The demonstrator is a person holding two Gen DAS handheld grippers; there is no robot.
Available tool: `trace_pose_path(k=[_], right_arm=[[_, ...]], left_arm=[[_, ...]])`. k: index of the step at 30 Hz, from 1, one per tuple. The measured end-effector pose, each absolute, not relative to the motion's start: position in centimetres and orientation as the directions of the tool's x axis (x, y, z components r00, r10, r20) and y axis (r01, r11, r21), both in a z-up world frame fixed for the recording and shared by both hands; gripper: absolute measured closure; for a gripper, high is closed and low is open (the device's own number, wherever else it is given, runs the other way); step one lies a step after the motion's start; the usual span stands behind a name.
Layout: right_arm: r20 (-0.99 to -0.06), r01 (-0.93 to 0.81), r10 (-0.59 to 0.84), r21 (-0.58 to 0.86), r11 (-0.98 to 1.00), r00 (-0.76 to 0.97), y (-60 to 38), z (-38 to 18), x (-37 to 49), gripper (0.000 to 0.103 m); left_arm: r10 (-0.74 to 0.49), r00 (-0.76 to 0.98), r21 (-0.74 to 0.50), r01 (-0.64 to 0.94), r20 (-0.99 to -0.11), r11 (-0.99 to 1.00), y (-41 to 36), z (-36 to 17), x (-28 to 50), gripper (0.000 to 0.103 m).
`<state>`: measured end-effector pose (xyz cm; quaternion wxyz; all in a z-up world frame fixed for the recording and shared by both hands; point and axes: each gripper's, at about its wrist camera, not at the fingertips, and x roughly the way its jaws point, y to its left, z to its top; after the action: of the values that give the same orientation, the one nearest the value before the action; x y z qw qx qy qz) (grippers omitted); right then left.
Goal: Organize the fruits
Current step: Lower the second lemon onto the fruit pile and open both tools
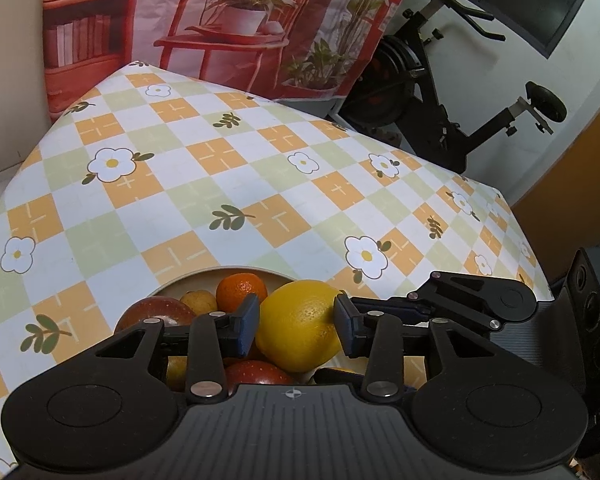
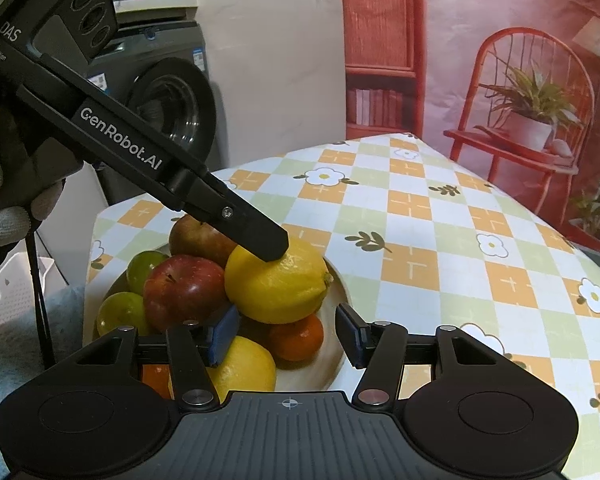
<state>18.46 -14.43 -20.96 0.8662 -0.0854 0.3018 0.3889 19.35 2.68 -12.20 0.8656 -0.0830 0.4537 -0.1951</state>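
A cream plate [image 2: 340, 280] near the table's corner holds a pile of fruit. On top of the pile lies a big yellow lemon [image 1: 300, 328], also visible as the lemon [image 2: 276, 284] in the right wrist view. My left gripper [image 1: 297, 326] is shut on it, a blue pad against each side. Under and around the lemon lie a red apple [image 2: 184, 292], two green limes [image 2: 146, 268], an orange [image 2: 298, 338] and a second lemon [image 2: 244, 364]. My right gripper [image 2: 288, 338] hangs open just above the plate's near side, holding nothing.
A checked flower tablecloth [image 1: 220, 184] covers the table, bare beyond the plate. An exercise bike [image 1: 440, 100] stands past the far edge. A washing machine [image 2: 172, 100] and a white basket [image 2: 4, 296] lie off the table's left side. A gloved hand [image 2: 4, 200] holds the left gripper.
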Motion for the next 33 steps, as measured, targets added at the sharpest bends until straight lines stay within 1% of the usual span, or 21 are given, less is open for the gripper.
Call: trace_pose_path(k=[3,5,6,7,9,29,32,33], right_arm=[[-0.587,-0.721,0.619,0.083,0.688,0.522,-14.6,-20.9,18.4,0.052],[-0.584,-0.718,0.615,0.077,0.692,0.53,-14.8,-20.8,18.3,0.052],[-0.582,-0.715,0.612,0.074,0.696,0.536,-14.9,-20.8,18.2,0.051],[-0.581,-0.713,0.61,0.072,0.698,0.539,-14.9,-20.8,18.2,0.051],[-0.58,-0.71,0.608,0.072,0.701,0.542,-15.1,-20.8,18.1,0.049],[-0.572,-0.701,0.601,0.063,0.711,0.558,-15.4,-20.4,17.7,0.046],[-0.562,-0.689,0.601,0.076,0.721,0.568,-15.6,-20.2,17.4,0.043],[-0.556,-0.682,0.601,0.082,0.727,0.574,-15.8,-20.1,17.3,0.04]], left_arm=[[-0.411,0.514,-0.32,0.261,-0.753,0.911,2.6,-12.2,19.3,0.059],[-0.403,0.518,-0.314,0.255,-0.755,0.915,2.6,-12.1,19.3,0.056],[-0.394,0.522,-0.307,0.249,-0.756,0.919,2.6,-12.1,19.3,0.051],[-0.386,0.527,-0.299,0.245,-0.757,0.922,2.6,-12.2,19.2,0.049],[-0.38,0.533,-0.297,0.239,-0.756,0.925,2.8,-12.2,19.2,0.048],[-0.36,0.565,-0.294,0.208,-0.742,0.933,3.1,-11.7,18.8,0.046],[-0.34,0.595,-0.277,0.198,-0.728,0.94,3.4,-11.1,17.9,0.04],[-0.326,0.612,-0.266,0.191,-0.721,0.945,3.6,-10.8,17.5,0.036]])
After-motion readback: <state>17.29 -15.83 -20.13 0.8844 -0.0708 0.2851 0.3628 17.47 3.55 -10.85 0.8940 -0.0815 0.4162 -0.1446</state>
